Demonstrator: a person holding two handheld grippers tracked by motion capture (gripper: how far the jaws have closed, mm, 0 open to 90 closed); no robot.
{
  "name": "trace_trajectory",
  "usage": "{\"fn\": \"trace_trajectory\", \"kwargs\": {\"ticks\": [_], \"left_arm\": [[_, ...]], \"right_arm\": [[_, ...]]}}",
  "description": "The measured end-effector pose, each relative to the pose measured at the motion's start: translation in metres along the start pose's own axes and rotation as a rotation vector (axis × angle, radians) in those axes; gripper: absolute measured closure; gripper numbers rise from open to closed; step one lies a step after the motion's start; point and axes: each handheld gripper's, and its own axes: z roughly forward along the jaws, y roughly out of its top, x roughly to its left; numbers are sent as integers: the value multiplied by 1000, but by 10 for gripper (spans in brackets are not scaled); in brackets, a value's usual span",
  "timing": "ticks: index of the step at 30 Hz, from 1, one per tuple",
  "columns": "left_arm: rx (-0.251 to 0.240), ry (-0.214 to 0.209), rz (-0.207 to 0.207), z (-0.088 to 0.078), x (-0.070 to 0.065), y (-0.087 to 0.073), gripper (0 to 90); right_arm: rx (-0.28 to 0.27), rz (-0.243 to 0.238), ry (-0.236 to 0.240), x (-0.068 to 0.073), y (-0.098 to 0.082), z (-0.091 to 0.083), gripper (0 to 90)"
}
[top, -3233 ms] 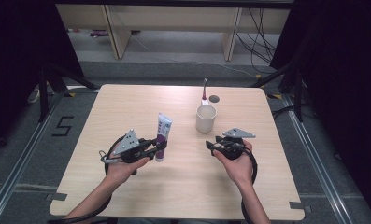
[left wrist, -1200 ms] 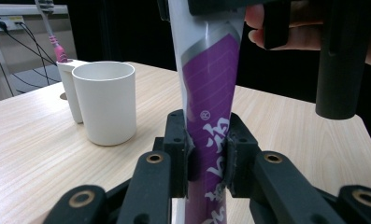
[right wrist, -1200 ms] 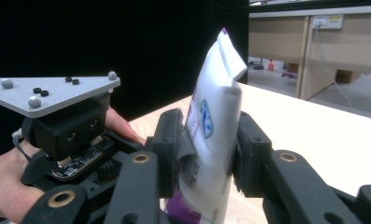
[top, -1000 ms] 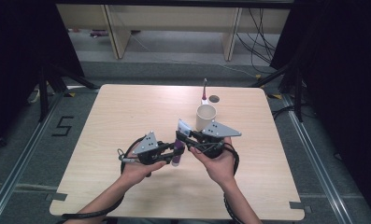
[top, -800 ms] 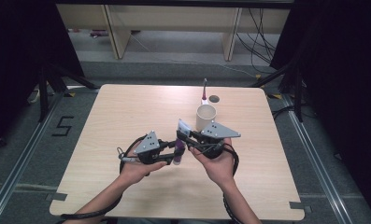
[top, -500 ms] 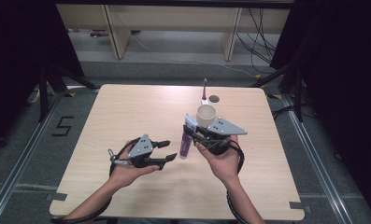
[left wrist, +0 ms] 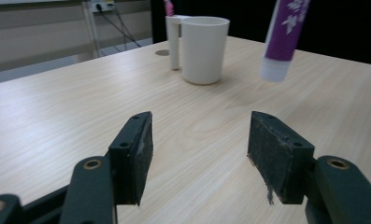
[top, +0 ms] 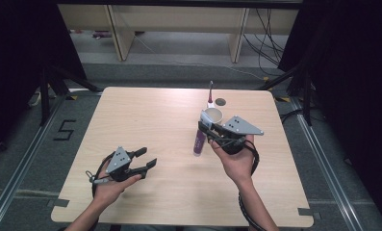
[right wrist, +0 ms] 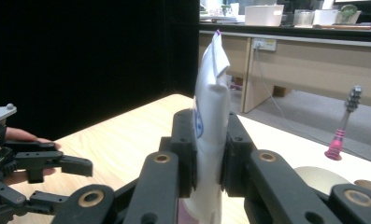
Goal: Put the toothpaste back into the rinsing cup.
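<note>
the right gripper (top: 205, 132) is clamped on the white and purple plastic toothpaste tube (top: 198, 142), holding it upright above the light wooden table (top: 169, 106), cap down, just beside the white cup (top: 213, 116). the left gripper (top: 147, 158) is apart from it; its jaws have just been opening, nothing between them.

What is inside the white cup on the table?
The cup looks empty near its rim in the high view; its bottom is hidden by its wall. The toothbrush stands behind it, not inside.
</note>
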Motion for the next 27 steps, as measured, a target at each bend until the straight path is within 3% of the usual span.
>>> {"fn": "trace_trajectory", "kwargs": {"ticks": [2, 3, 8, 11, 12, 14, 27], "left_arm": [[11, 21, -8, -3, 3, -5, 412], [6, 25, -13, -4, 3, -6, 411], [-11, 52, 11, -5, 5, -12, 411], [-27, 49, 14, -3, 5, -15, 411], [-12, 55, 21, -4, 5, -16, 410], [-29, 52, 25, -2, 5, -18, 409], [-47, 75, 26, -2, 4, -19, 404]], "right_arm": [[-7, -21, -20, -3, 1, -1, 791], [2, -3, -13, -3, 1, -1, 791], [-8, -11, -25, -7, 4, -2, 791], [-4, -11, -33, -8, 6, -3, 791], [8, 13, -31, -7, 7, -4, 791], [-11, -25, -51, -11, 9, -5, 791], [-9, -24, -83, -22, 19, -7, 791]]}}
